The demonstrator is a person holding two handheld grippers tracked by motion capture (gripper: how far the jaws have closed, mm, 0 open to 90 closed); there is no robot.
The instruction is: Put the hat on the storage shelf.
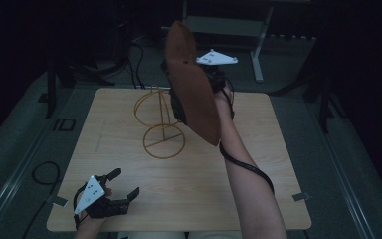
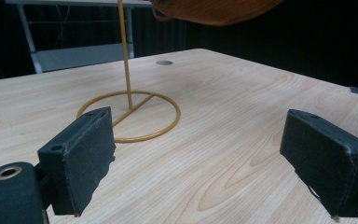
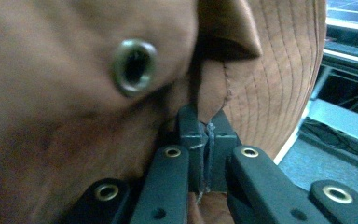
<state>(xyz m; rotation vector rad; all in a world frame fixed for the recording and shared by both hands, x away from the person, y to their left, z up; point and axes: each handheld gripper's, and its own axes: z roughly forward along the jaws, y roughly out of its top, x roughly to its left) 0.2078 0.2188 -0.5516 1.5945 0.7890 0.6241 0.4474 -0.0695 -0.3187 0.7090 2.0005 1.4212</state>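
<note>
Left hand-held gripper (image 1: 124,185) sits low at the near-left corner of the surface (image 1: 258,199), jaws spread wide, nothing between them. In the left gripper view its pads (image 2: 86,154) frame bare wood, with the gold wire stand (image 2: 129,112) ahead.

The stand is mid-surface: round base ring flat on the wood, thin upright post, a wire loop (image 1: 151,107) at the top seen from the high view.

The brown hat (image 1: 191,84) is in the air above and just right of the stand, tilted steeply on edge and touching nothing but the gripper. The right hand-held gripper (image 3: 207,135) is pinched tight on a fold of hat fabric near the brim seam, with a metal eyelet (image 3: 134,66) close by.

Risks, as I judge them: the pinch is on a thin fold, so the hat could slip out or swing on the way down. The stand is light wire, so the brim catching the loop or post could tip it. The tilted hat may land off-centre and slide off.
</note>
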